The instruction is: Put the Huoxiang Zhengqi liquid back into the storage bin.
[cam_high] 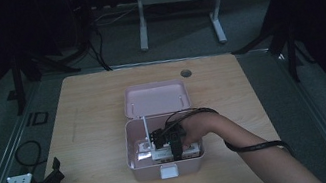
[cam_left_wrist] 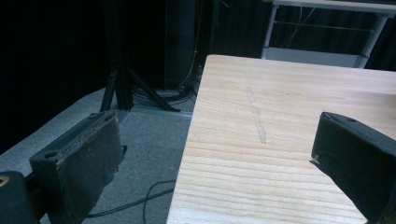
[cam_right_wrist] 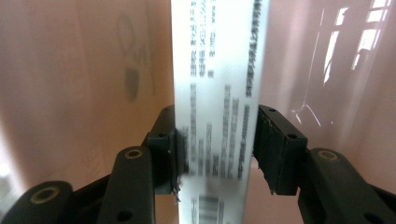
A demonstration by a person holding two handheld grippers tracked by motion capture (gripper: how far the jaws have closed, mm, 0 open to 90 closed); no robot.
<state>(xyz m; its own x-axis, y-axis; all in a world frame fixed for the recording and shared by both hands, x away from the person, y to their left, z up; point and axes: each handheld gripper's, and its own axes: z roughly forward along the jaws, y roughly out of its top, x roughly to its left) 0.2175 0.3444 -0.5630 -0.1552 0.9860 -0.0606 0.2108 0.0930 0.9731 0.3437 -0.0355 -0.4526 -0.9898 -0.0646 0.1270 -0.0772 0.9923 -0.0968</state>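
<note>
Between your right gripper's (cam_right_wrist: 215, 149) 2 black jaws stands a narrow white printed carton (cam_right_wrist: 218, 93), seen end-on with small text and a barcode. The jaws flank it closely, the left pad touching its edge and the right pad at or just off the other, so I judge the grip loose rather than clamped. In the high view that carton sits inside the open pink plastic box (cam_high: 132, 147) with its hinged lid (cam_high: 156, 98) laid back, which keeps the opening free for your reach. Your left gripper (cam_high: 50, 178) waits with jaws wide apart and nothing between them at the edge of the light wooden table (cam_high: 87, 105), well clear of the box.
</note>
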